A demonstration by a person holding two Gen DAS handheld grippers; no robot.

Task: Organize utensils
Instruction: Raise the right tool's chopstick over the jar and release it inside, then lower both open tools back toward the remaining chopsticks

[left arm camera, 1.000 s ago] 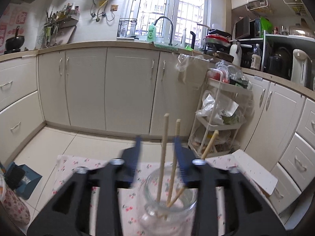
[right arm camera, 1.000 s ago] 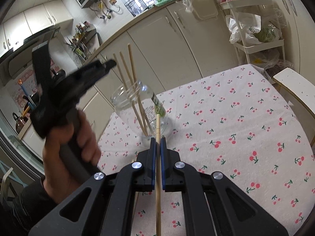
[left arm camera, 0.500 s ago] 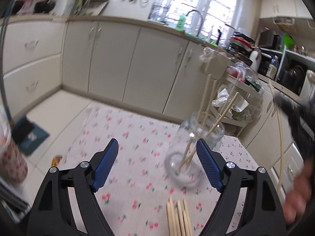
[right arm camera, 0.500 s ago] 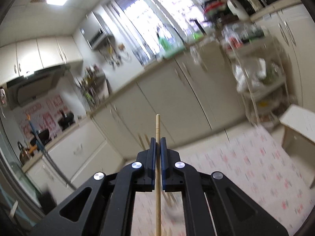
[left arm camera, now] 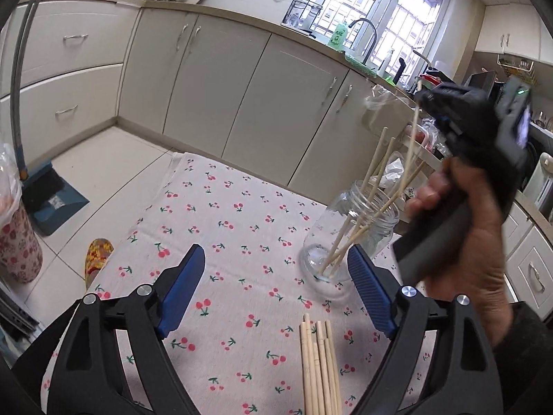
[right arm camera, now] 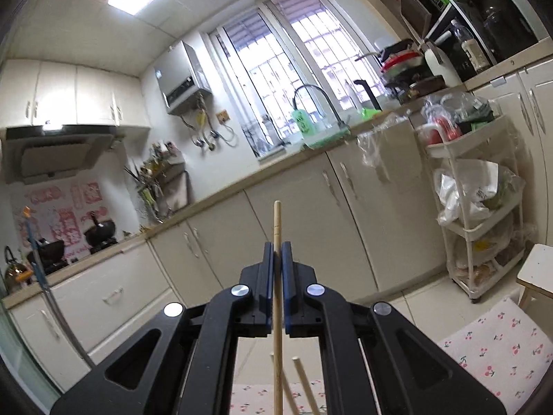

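Note:
A clear glass jar (left arm camera: 349, 238) stands on the cherry-print tablecloth (left arm camera: 224, 228) and holds several wooden chopsticks (left arm camera: 375, 169). More chopsticks (left arm camera: 319, 370) lie flat in a bundle near the table's front edge. My left gripper (left arm camera: 274, 290) is open and empty, low over the cloth, left of the jar. My right gripper (right arm camera: 276, 254) is shut on one chopstick (right arm camera: 277, 311), held upright above the jar; in the left wrist view that gripper (left arm camera: 430, 102) holds the stick's top while its lower end reaches into the jar. Tips of the jar's sticks (right arm camera: 300, 377) show below.
Cream kitchen cabinets (left arm camera: 214, 79) run behind the table. A white trolley (right arm camera: 484, 228) with bags stands at the right, with a stool (right arm camera: 537, 273) beside it. A dustpan (left arm camera: 52, 197) and a slipper (left arm camera: 96, 256) lie on the floor at the left.
My left gripper drew back from around the jar and opened wide. My right gripper swung up over the jar, tilting its chopstick upright with the lower end going into the jar.

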